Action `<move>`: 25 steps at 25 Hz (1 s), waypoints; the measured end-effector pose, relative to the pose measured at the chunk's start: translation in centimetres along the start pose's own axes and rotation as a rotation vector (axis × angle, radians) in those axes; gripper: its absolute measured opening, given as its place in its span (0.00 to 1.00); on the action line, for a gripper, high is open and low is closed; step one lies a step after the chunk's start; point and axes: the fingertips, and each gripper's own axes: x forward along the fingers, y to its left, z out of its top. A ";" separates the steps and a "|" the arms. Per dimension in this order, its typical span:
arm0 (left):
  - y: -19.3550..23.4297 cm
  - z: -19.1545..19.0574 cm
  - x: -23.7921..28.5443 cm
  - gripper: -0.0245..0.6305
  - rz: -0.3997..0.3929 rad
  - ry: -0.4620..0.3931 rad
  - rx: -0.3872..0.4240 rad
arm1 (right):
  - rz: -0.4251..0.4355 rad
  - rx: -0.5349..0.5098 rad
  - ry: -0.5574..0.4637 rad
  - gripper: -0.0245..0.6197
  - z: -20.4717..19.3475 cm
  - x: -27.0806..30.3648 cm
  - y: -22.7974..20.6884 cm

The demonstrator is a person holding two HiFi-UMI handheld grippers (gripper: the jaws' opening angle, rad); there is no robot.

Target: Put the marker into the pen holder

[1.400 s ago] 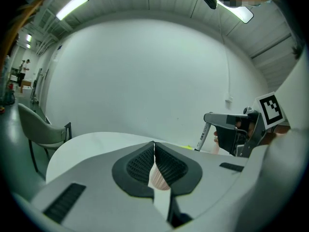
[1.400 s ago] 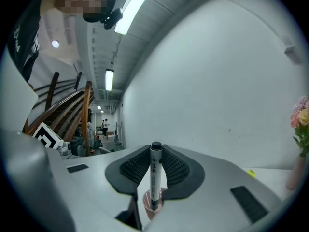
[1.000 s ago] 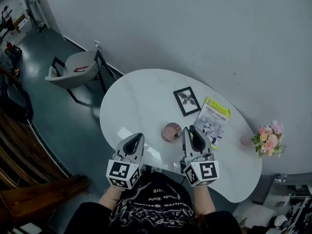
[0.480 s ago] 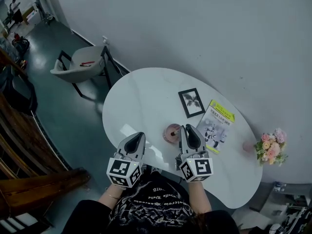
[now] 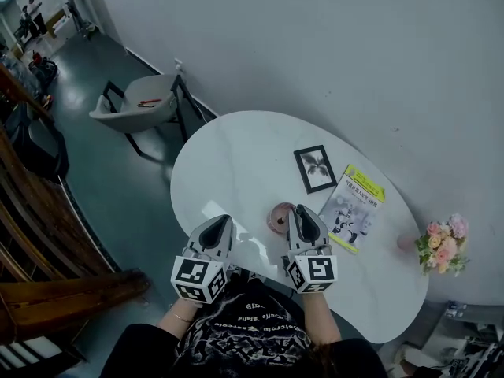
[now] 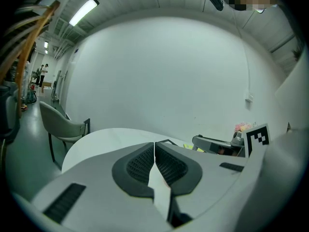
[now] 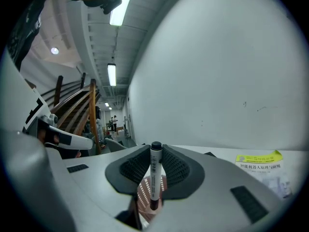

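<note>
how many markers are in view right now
1: the marker stands upright, clamped in the right gripper, its lower end at the pink pen holder. More could hide inside it.

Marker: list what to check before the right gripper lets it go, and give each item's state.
1. Marker clamped upright in right gripper: ok.
2. Its lower end lined up over pen holder: ok, seen against the pink mesh in the right gripper view.
3. Lower end below the rim: cannot tell.
4. The pen holder upright on table: ok.
5. Left gripper shut, empty, apart from the holder: ok.
6. Picture frame and booklet clear of the holder: ok.
</note>
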 end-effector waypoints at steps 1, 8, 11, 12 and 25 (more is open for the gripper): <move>0.0 -0.2 0.0 0.08 0.005 0.004 -0.003 | 0.000 -0.001 0.009 0.19 -0.3 0.1 0.0; -0.6 -2.0 0.2 0.08 0.006 0.043 -0.010 | 0.012 -0.001 0.037 0.19 -1.5 0.5 0.2; -1.3 -2.4 0.4 0.08 -0.010 0.057 0.006 | 0.016 -0.004 0.045 0.19 -1.8 0.6 0.1; -1.4 -2.6 0.5 0.08 -0.012 0.061 0.012 | 0.017 -0.009 0.048 0.19 -1.9 0.6 0.1; -1.1 -2.9 0.6 0.08 0.003 0.076 0.011 | 0.015 -0.062 0.083 0.19 -2.9 0.9 0.1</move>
